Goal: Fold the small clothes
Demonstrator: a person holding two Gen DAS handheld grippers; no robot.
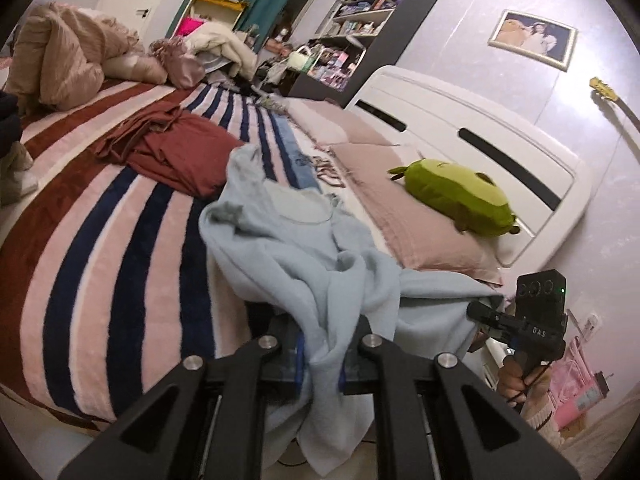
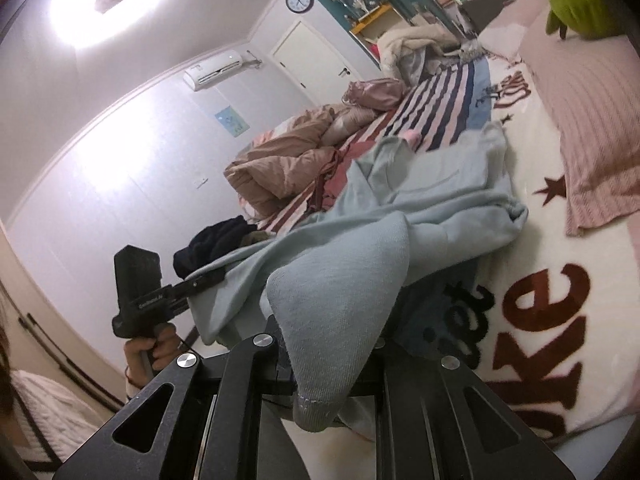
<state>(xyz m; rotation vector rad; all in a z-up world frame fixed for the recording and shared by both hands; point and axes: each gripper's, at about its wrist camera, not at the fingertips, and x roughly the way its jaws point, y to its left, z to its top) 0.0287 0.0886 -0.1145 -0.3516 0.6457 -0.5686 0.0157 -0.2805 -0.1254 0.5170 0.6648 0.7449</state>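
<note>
A light blue sweatshirt (image 1: 320, 256) lies crumpled on the bed and hangs off its near edge. My left gripper (image 1: 320, 364) is shut on a bunched fold of it, with cloth draping down between the fingers. My right gripper (image 2: 324, 356) is shut on another part of the same sweatshirt (image 2: 420, 208); a thick fold drapes over the fingers and hides the tips. The right gripper also shows in the left wrist view (image 1: 496, 320), at the garment's right edge. The left gripper shows in the right wrist view (image 2: 200, 280), at its left edge.
A striped blanket (image 1: 100, 240) covers the bed. A dark red garment (image 1: 176, 148) lies further back, beige bedding (image 1: 60, 60) beyond it. A pink pillow (image 1: 400, 208) with a green plush toy (image 1: 460, 196) lies by the white headboard (image 1: 480, 136). A dark garment (image 2: 216, 240) is at the bed's edge.
</note>
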